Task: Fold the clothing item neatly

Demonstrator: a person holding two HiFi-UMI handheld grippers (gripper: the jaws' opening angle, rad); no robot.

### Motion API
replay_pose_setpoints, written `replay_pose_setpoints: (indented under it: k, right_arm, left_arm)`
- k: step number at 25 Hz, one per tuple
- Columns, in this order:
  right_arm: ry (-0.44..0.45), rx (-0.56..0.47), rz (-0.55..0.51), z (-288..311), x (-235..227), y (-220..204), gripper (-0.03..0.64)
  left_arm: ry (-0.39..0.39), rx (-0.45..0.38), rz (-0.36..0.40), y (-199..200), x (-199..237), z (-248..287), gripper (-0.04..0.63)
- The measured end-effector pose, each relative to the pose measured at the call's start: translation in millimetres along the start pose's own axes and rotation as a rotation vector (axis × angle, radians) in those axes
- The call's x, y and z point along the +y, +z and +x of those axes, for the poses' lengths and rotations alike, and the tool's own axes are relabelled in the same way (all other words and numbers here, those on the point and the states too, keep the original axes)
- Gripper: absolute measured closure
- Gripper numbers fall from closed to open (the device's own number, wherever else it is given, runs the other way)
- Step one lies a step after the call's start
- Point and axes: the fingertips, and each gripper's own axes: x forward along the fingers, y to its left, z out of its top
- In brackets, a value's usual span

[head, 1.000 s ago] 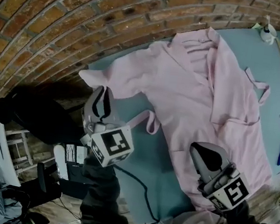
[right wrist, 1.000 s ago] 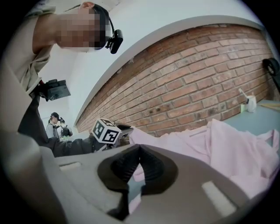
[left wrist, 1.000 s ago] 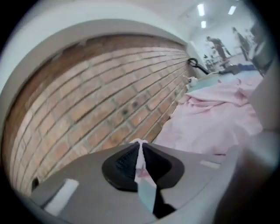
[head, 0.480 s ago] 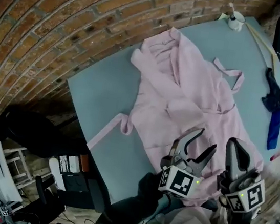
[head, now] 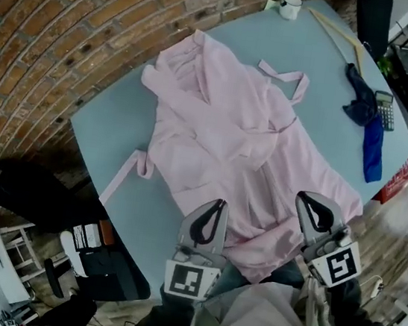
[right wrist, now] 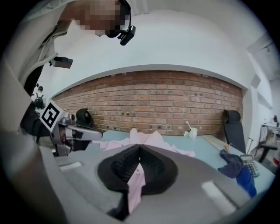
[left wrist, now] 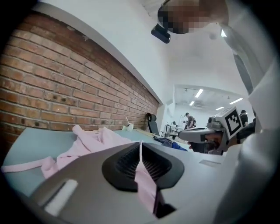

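The pink robe (head: 224, 124) is spread open on the blue bench (head: 99, 132), with its collar laid toward the brick wall (head: 66, 18) and its hem at the near edge. The hem is pinched by the left tool (head: 212, 214), whose jaws have just been closing onto the fabric. It is likewise clamped between the closed jaws of the right tool (head: 312, 208).

my table (head: 98, 125), pale blue, holds: one pink robe (head: 224, 127), spread open; white cup (head: 290, 5), far corner; wooden hanger (head: 335, 32); blue cloth (head: 370, 148); calculator (head: 384, 110) beside cloth.
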Motion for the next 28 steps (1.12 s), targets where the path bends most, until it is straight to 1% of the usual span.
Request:
replay_pose_setpoints:
  k: [1,3,5,7,10,13,15,16,17,18,19,20,21,22,24,26,28]
  right_arm:
    - [0.024,0.034,0.006,-10.3,-1.5,-10.3,0.615]
    - [0.060,0.065,0.000,-28.0,-6.9,-25.6,0.615]
    - [0.099,0.071,-0.008,-42.6,-9.6,-38.7,0.615]
    - [0.148,0.078,-0.011,-55.4,-10.0,-54.6,0.615]
    - [0.249,0.133,-0.035,-64.4,-9.3,-83.9,0.615]
    - [0.374,0.142,-0.088,-71.1,-7.1,-99.9,0.615]
    - [0.435,0.136,-0.153,-79.7,-11.5,-107.8,0.615]
    - [0.446,0.135,-0.195,-84.4,-16.6,-112.7,0.615]
    - [0.442,0.132,-0.233,-89.5,-23.9,-118.1,0.614]
    - [0.424,0.127,-0.268,-95.2,-34.3,-123.9,0.590]
    - [0.395,0.126,-0.303,-101.5,-48.5,-130.5,0.523]
    - [0.357,0.136,-0.337,-108.5,-66.1,-138.5,0.498]
    - [0.316,0.162,-0.360,-116.0,-85.8,-147.9,0.489]
    - [0.276,0.199,-0.358,-123.6,-105.5,-158.3,0.486]
    - [0.208,0.295,-0.276,-138.2,-140.4,-181.1,0.486]
    - [0.156,0.401,-0.186,-151.6,-165.4,-207.7,0.488]
    - [0.117,0.476,-0.167,-161.4,-178.0,-230.9,0.488]
  left_arm:
    - [0.016,0.015,0.014,-5.7,-7.1,-10.3,0.568]
    - [0.067,0.045,0.037,-21.1,-23.1,-28.7,0.559]
    - [0.143,0.058,0.039,-36.3,-41.5,-43.3,0.560]
    - [0.217,0.052,0.031,-47.5,-62.4,-52.3,0.560]
    - [0.312,0.086,0.028,-69.0,-93.8,-60.2,0.560]
    - [0.387,0.124,0.065,-90.2,-125.9,-68.6,0.553]
    - [0.416,0.133,0.067,-105.0,-143.2,-70.0,0.500]
    - [0.424,0.144,0.060,-115.1,-149.2,-70.3,0.450]
    - [0.433,0.163,0.052,-127.0,-153.5,-71.6,0.400]
    - [0.449,0.188,0.042,-140.5,-156.0,-74.6,0.376]
    - [0.473,0.211,0.025,-154.3,-157.1,-79.3,0.352]
    - [0.508,0.231,-0.007,-167.2,-156.8,-85.9,0.324]
    - [0.550,0.244,-0.055,-179.1,-154.9,-94.3,0.311]
    - [0.595,0.252,-0.113,-190.4,-151.9,-104.0,0.303]
    - [0.667,0.272,-0.212,-211.2,-146.4,-123.1,0.288]
    - [0.702,0.317,-0.248,-229.6,-146.3,-134.9,0.277]
    - [0.722,0.346,-0.278,-244.2,-147.0,-138.3,0.261]
